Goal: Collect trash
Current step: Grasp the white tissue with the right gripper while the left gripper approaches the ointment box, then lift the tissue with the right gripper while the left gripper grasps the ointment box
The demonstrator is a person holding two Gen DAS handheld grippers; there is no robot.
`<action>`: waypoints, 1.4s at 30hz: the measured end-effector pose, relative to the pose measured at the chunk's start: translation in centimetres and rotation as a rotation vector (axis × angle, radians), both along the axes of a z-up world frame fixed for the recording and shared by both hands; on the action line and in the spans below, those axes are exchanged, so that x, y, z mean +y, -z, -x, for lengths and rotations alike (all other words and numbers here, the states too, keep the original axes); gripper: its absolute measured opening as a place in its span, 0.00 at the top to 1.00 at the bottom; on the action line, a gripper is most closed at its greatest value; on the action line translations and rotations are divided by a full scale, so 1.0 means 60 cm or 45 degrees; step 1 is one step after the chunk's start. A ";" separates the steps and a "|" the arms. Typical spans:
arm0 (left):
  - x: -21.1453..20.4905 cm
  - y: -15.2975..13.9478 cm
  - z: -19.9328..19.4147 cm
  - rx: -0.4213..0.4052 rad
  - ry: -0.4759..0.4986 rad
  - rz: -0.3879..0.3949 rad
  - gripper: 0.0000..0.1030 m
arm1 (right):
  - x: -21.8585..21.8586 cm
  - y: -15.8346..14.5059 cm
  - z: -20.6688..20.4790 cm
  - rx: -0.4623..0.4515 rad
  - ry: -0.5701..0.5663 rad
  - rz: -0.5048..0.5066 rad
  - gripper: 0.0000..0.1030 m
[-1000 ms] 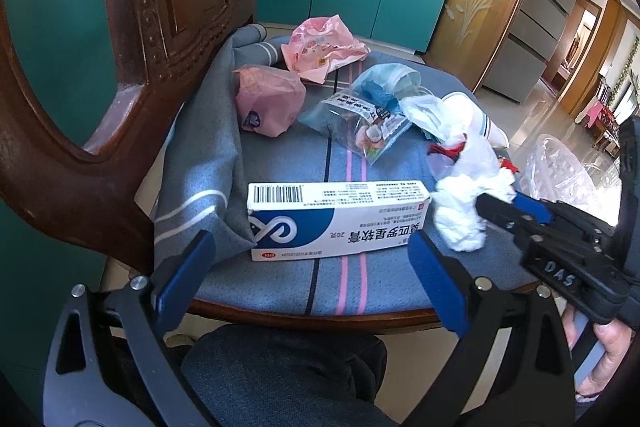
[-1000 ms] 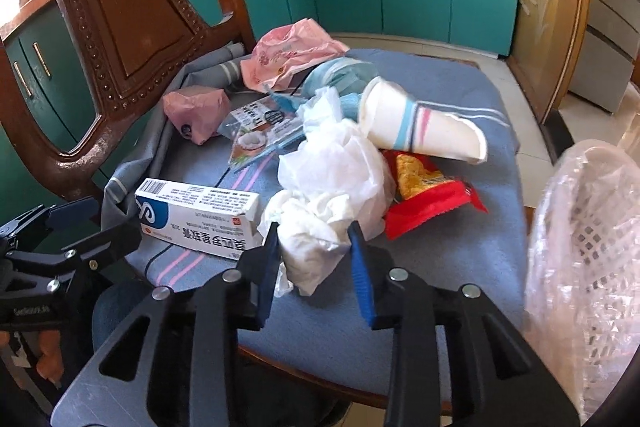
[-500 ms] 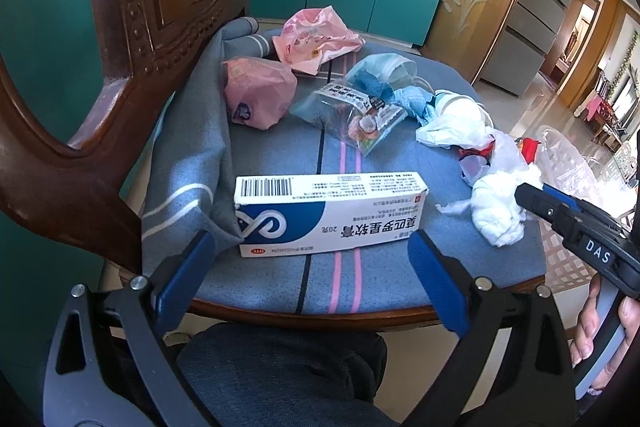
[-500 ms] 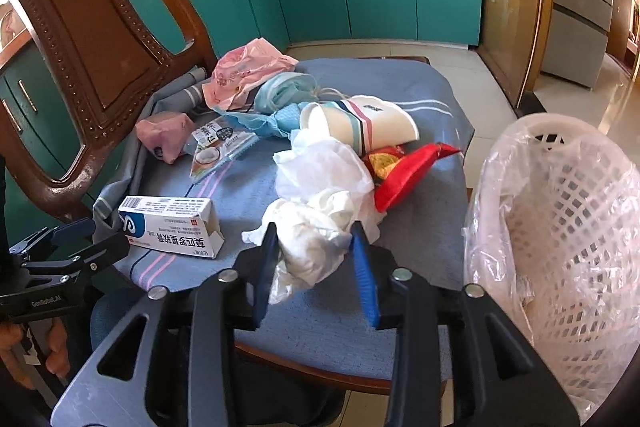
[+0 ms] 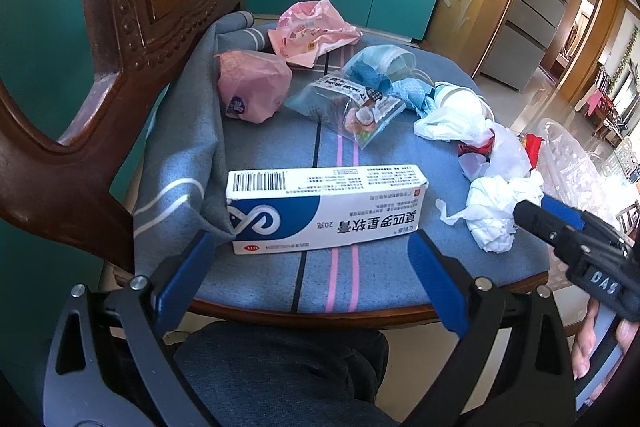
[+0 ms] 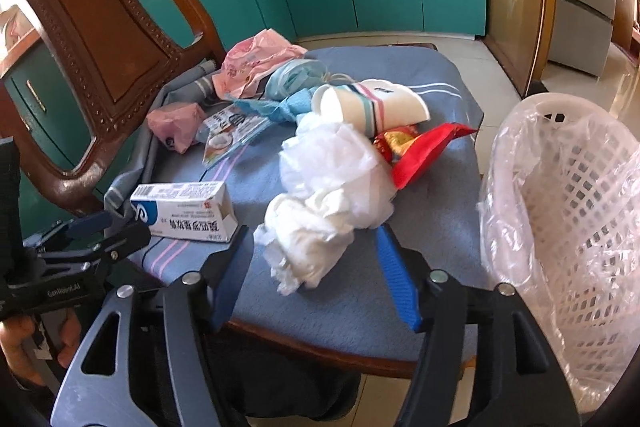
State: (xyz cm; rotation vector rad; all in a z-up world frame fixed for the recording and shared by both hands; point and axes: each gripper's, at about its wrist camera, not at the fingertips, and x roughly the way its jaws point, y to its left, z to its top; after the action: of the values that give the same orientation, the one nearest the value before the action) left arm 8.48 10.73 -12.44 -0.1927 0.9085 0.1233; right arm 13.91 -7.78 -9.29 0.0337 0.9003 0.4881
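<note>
A kitchen chair seat (image 6: 448, 187), covered in blue cloth, carries the litter. The crumpled tissue wad (image 6: 308, 243) lies directly ahead of the right gripper (image 6: 316, 263), between its jaws, which have just been opening and stand clear of it. The left gripper (image 5: 308, 275) is spread, empty, facing the medicine box (image 5: 324, 207). The white basket (image 6: 568, 227) stands to the right.

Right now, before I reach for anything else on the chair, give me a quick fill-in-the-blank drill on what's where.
1. The crumpled white tissue lies between the right tongs, whose jaws stand ____.
2. The white box has a barcode on its top face and a ____ patch on its front.
3. The red snack wrapper lies beside the tipped-over paper ____.
4. The white mesh basket is lined with a clear plastic ____.

Missing words: open; blue; cup; bag
</note>
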 end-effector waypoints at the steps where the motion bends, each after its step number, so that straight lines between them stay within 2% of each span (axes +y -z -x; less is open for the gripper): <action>1: 0.000 0.000 0.000 0.000 0.000 0.000 0.06 | 0.005 0.001 0.003 0.006 -0.017 0.006 0.63; 5: 0.001 0.000 0.000 -0.004 -0.002 0.004 0.06 | 0.013 -0.004 0.016 0.013 -0.073 -0.017 0.72; 10: 0.003 0.000 0.001 -0.004 -0.007 0.006 0.06 | 0.019 -0.027 0.034 -0.008 -0.152 -0.072 0.73; 16: 0.008 0.002 0.000 0.001 -0.009 0.021 0.06 | -0.008 -0.061 0.028 -0.049 -0.099 -0.105 0.73; 21: 0.009 0.003 -0.005 0.002 -0.007 0.038 0.06 | -0.029 -0.057 0.018 -0.029 -0.052 -0.122 0.73; 24: 0.009 -0.011 -0.017 -0.038 0.038 -0.025 0.04 | -0.037 -0.052 0.017 -0.015 -0.039 -0.125 0.73; 27: 0.007 -0.005 -0.032 0.001 0.079 -0.119 0.03 | -0.042 -0.050 0.018 -0.010 -0.038 -0.131 0.73; 30: 0.009 -0.001 -0.041 0.013 0.112 -0.138 0.03 | -0.045 -0.051 0.019 -0.015 -0.043 -0.136 0.73; 33: -0.007 -0.013 -0.049 -0.015 0.236 -0.213 0.03 | -0.049 -0.048 0.018 -0.010 -0.040 -0.137 0.73; 35: -0.032 -0.017 -0.061 -0.010 0.432 -0.344 0.03 | -0.053 -0.047 0.018 -0.005 -0.036 -0.141 0.73; 38: -0.065 0.015 -0.085 0.122 0.724 -0.526 0.03 | -0.058 -0.047 0.021 -0.002 -0.032 -0.151 0.73; 40: -0.077 0.038 -0.096 0.192 0.785 -0.651 0.03 | -0.060 -0.046 0.022 0.001 -0.030 -0.157 0.73; 41: -0.080 0.046 -0.101 0.221 0.798 -0.679 0.03 | -0.061 -0.044 0.023 0.004 -0.027 -0.161 0.73; 42: -0.080 0.051 -0.106 0.251 0.811 -0.665 0.03 | -0.062 -0.042 0.024 0.010 -0.025 -0.165 0.73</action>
State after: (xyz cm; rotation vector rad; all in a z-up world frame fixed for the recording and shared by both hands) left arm 14.86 5.93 -15.50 0.6031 1.0628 -0.2170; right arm 12.49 -11.52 -6.77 0.1447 0.8760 0.5644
